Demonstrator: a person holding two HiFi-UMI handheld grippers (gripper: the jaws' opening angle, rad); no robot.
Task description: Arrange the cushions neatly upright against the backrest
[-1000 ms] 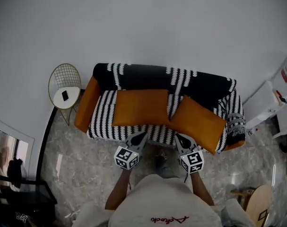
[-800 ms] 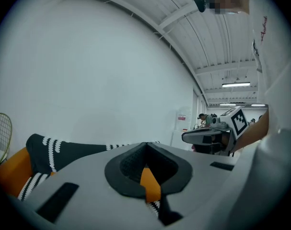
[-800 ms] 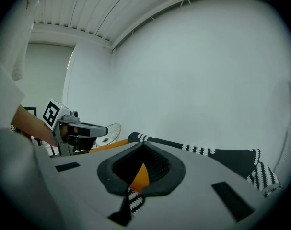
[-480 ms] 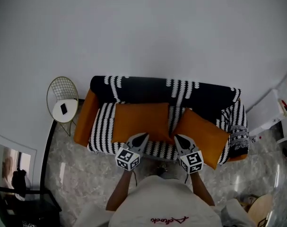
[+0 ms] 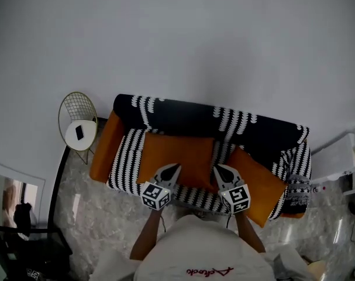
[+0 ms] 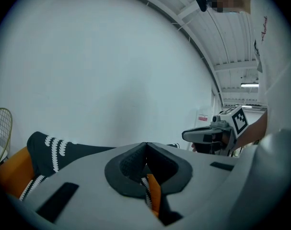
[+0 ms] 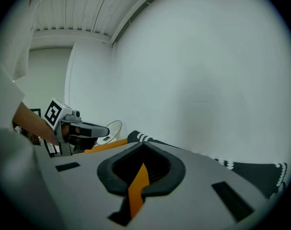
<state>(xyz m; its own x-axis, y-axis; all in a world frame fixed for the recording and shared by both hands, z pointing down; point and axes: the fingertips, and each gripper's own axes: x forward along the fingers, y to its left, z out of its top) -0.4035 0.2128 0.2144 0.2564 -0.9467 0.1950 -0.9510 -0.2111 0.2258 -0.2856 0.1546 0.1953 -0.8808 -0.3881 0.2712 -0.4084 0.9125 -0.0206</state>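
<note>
Two orange cushions lie on the sofa [image 5: 103,148] seat, broad faces turned up toward you. The left cushion [image 5: 176,152] sits square at the seat's left-centre, with its rear edge near the foot of the backrest [image 5: 189,117]. The right cushion [image 5: 258,182] lies skewed toward the seat's right end, and one corner passes the seat's front edge.

Your left gripper [image 5: 175,167] points over the front edge of the left cushion, jaws clenched together. Your right gripper [image 5: 217,169] points at the seat's front edge between the two cushions, jaws likewise clenched. Only a sliver of orange shows past each closed pair. You cannot tell whether either tip touches fabric.

Each gripper appears in the other's view, side by side. A wire side table [image 5: 87,139] stands just beside the sofa's left arm and carries a phone [image 5: 79,133].
</note>
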